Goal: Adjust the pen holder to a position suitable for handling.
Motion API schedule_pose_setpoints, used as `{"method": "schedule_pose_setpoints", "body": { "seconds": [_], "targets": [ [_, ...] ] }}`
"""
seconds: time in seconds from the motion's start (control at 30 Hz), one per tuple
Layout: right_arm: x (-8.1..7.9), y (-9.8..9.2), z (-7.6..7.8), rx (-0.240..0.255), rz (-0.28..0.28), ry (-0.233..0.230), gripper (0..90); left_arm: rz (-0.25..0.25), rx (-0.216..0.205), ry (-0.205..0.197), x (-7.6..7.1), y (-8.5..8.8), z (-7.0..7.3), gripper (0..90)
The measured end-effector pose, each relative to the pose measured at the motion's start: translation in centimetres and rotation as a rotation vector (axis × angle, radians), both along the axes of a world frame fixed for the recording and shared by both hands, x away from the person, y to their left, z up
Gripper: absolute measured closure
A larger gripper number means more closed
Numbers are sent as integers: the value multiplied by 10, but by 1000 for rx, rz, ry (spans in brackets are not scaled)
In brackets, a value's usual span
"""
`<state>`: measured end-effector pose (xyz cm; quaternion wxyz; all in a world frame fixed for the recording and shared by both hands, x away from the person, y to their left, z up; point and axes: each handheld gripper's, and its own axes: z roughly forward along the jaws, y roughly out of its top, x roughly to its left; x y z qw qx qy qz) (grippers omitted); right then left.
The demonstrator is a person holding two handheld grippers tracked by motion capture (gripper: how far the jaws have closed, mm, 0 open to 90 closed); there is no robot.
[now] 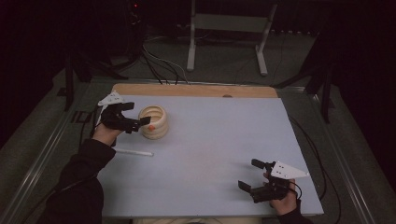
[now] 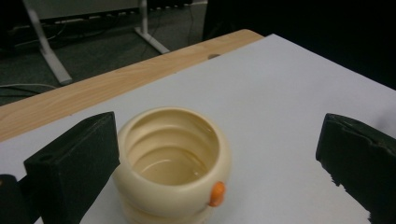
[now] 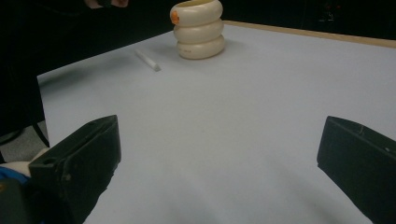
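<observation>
A cream ribbed cup [image 1: 153, 121] made of stacked ring shapes stands at the back left of the white table top [image 1: 210, 140]. An orange dot marks its upper ring [image 2: 216, 193]. It is hollow and looks empty [image 2: 173, 161]. My left gripper [image 1: 136, 116] hovers right beside it, open, one jaw close to the cup's left side. A thin white stick [image 1: 134, 152] lies flat in front of the cup. My right gripper [image 1: 252, 173] is open near the front right corner, nothing between its jaws. The cup [image 3: 198, 29] and the stick [image 3: 147, 60] are far ahead of it.
A bare wooden strip [image 1: 196, 90] runs along the table's far edge. Beyond it stand white frame legs [image 1: 226, 35] and cables on a dark floor. A dark sleeve [image 1: 81, 179] reaches in from the front left.
</observation>
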<state>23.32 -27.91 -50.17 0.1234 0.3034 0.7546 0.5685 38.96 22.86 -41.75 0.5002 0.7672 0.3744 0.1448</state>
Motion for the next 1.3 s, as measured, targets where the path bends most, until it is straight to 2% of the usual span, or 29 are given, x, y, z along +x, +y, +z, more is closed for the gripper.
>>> {"method": "schedule_pose_setpoints", "body": {
  "seconds": [0.07, 0.13, 0.17, 0.33, 0.43, 0.57, 0.6, 0.77, 0.83, 0.97, 1.03, 1.17, 1.3],
  "targets": [
    [0, 0, 0, 1, 0, -1, 0, 22, -8, 24, 6, 0, -2, 0],
    [0, 0, 0, 1, 1, -1, 0, 61, 12, 39, 11, 0, -5, 0],
    [0, 0, 0, -1, 1, -1, 0, 71, 7, 45, 13, 1, -6, 0],
    [0, 0, 0, -3, 0, -2, 0, 185, 54, 91, 23, 1, -13, 1],
    [-1, 0, 0, -2, 1, -3, 0, 227, 63, 126, 27, 0, -15, 1],
    [-1, 0, 0, -2, 1, -3, 0, 267, 69, 210, 35, -2, -18, 2],
    [-1, 0, 0, 0, 2, -2, 0, 288, 81, 227, 36, -4, -18, 2],
    [0, 0, 0, -8, 1, -2, 0, 312, 87, 317, 43, -8, -20, 8],
    [-1, 0, 0, -8, 1, -3, 0, 319, 74, 360, 46, -8, -20, 31],
    [-1, 0, 0, -11, 0, -1, 0, 349, 109, 395, 50, -12, -20, 80],
    [-1, 0, 0, -11, 1, -3, 0, 374, 122, 410, 51, -13, -20, 158],
    [0, 0, -1, -12, 0, 0, 0, 395, 134, 439, 54, -14, -22, 244],
    [0, 0, -1, -15, -1, -1, 0, 404, 144, 443, 56, -17, -22, 370]
  ]
}}
